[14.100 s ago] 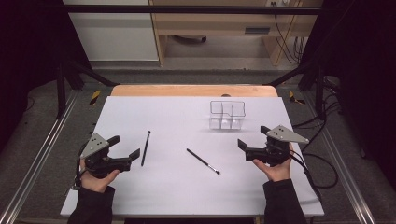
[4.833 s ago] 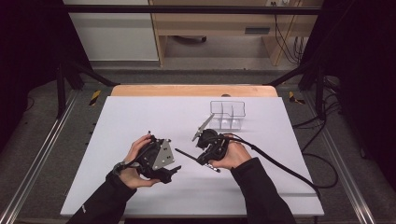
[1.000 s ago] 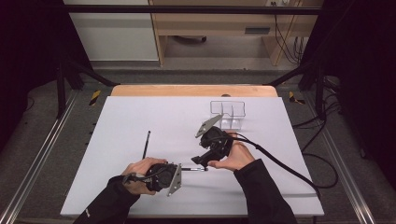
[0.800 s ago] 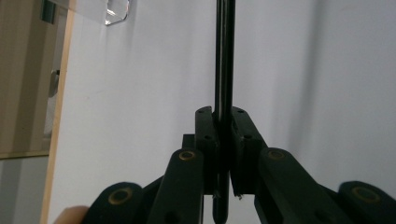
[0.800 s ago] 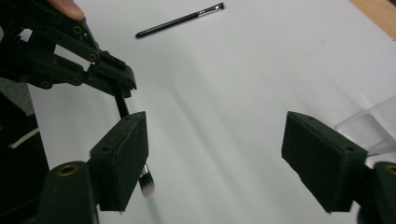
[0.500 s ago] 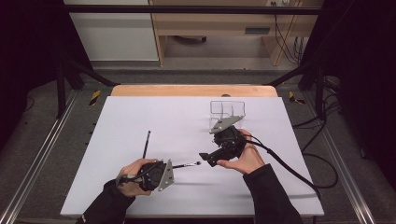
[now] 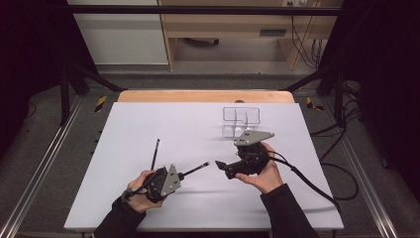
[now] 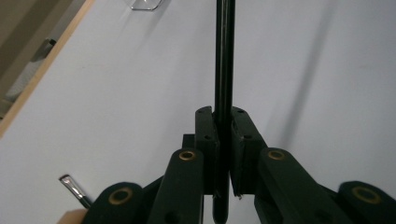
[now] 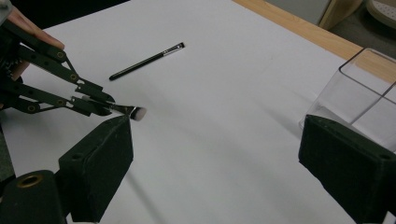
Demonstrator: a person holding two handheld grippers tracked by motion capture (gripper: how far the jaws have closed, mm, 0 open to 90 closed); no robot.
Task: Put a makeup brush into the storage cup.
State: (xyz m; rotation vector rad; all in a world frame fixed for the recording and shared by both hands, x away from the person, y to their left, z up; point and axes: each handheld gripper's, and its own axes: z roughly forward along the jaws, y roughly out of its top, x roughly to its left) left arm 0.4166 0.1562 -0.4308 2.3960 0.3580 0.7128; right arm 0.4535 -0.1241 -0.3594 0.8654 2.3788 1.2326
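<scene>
Brush number one [image 7: 194,170] is up off the white tabletop [image 7: 148,124], clamped in the left hand-held gripper [image 7: 179,175] at the near edge, bristle end poking out toward the middle. In the left gripper view the two black jaws are pressed tight on the thin black handle [image 8: 223,84], which runs straight ahead between them. Just across from it, the right hand-held gripper [image 7: 220,164] waits with its jaws spread wide and nothing between them; in the right gripper view the pale brush tip [image 9: 138,112] sits just past its near jaw. Looks like a hand-over or a re-grip, not yet made. A bit farther out, the second brush [image 7: 155,154] lies flat on the tabletop, untouched. Beyond the right hand, the clear divided organiser [image 7: 241,120] stands near the far edge, and its compartments look empty. So, by my reckoning: one brush lifted, none stowed, both still to go in.
</scene>
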